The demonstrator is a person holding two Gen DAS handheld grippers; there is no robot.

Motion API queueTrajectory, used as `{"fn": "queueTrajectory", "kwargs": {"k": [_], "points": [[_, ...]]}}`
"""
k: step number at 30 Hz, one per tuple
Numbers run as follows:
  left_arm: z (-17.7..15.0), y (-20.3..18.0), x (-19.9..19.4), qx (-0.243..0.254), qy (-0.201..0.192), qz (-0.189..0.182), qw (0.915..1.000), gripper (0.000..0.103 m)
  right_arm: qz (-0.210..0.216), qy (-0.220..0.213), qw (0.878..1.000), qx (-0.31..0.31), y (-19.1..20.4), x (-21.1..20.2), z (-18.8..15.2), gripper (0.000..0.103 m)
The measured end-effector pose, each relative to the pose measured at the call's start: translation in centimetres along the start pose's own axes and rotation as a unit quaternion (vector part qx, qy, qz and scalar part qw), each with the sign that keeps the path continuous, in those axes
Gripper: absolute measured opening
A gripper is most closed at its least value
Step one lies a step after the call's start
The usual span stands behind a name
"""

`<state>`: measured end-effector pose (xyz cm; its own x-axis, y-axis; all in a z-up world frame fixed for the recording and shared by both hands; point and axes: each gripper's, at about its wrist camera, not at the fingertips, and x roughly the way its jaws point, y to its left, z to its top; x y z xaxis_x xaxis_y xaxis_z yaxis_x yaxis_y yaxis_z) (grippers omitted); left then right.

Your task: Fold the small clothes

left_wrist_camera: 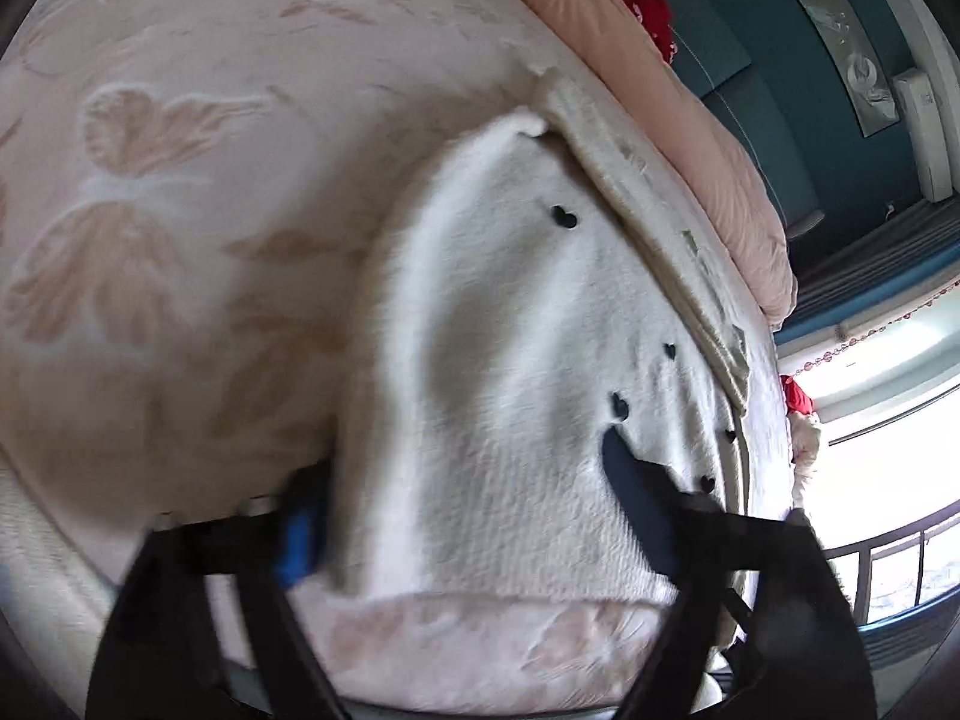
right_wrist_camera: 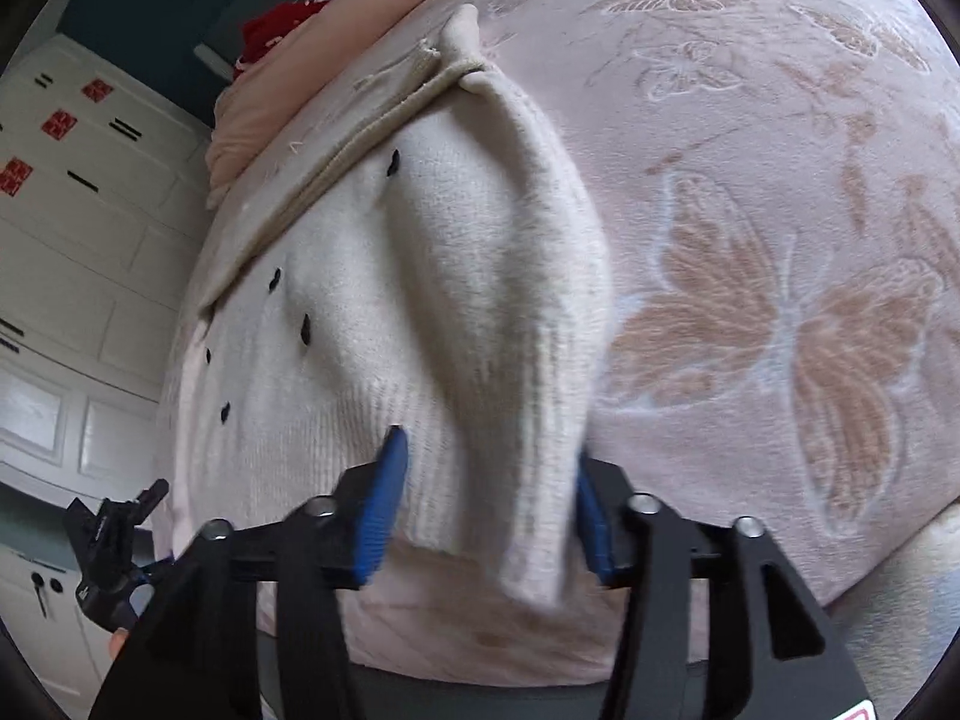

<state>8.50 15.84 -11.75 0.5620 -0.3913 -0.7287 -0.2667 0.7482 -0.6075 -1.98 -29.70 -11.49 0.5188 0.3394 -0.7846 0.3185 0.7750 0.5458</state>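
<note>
- White knit sweater [right_wrist_camera: 384, 300] lies on the pink butterfly blanket [right_wrist_camera: 780, 210].
- My right gripper [right_wrist_camera: 489, 510] straddles its hem fold, pads not squeezing.
- My left gripper [left_wrist_camera: 474, 516] is spread wide over it.

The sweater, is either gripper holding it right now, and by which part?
It cannot be told. The sweater's near hem lies between the jaws of both the right gripper and left gripper, but neither view shows them pressing on it.
</note>
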Motion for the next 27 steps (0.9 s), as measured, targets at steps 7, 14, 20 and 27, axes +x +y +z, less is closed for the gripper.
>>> {"fn": "queueTrajectory", "kwargs": {"k": [7, 14, 20, 27], "points": [[1.1, -1.6, 0.0, 0.010, 0.034, 0.015, 0.9993, 0.009, 0.029, -0.022, 0.999, 0.016, 1.8, -1.6, 1.1, 0.010], [-0.3, -1.6, -8.3, 0.069, 0.045, -0.011, 0.9965, 0.006, 0.026, -0.015, 0.994, -0.101, 4.0, -9.5, -0.3, 0.009], [-6.4, 0.3, -13.3, 0.108, 0.131, -0.002, 0.9854, 0.006, -0.032, 0.091, 0.977, -0.192, 1.7, -12.8, -6.8, 0.009], [-12.8, 0.2, -19.0, 0.151, 0.195, -0.016, 0.9690, 0.006, -0.017, 0.194, 0.953, -0.234, 0.2, -16.7, -14.2, 0.009]]}}
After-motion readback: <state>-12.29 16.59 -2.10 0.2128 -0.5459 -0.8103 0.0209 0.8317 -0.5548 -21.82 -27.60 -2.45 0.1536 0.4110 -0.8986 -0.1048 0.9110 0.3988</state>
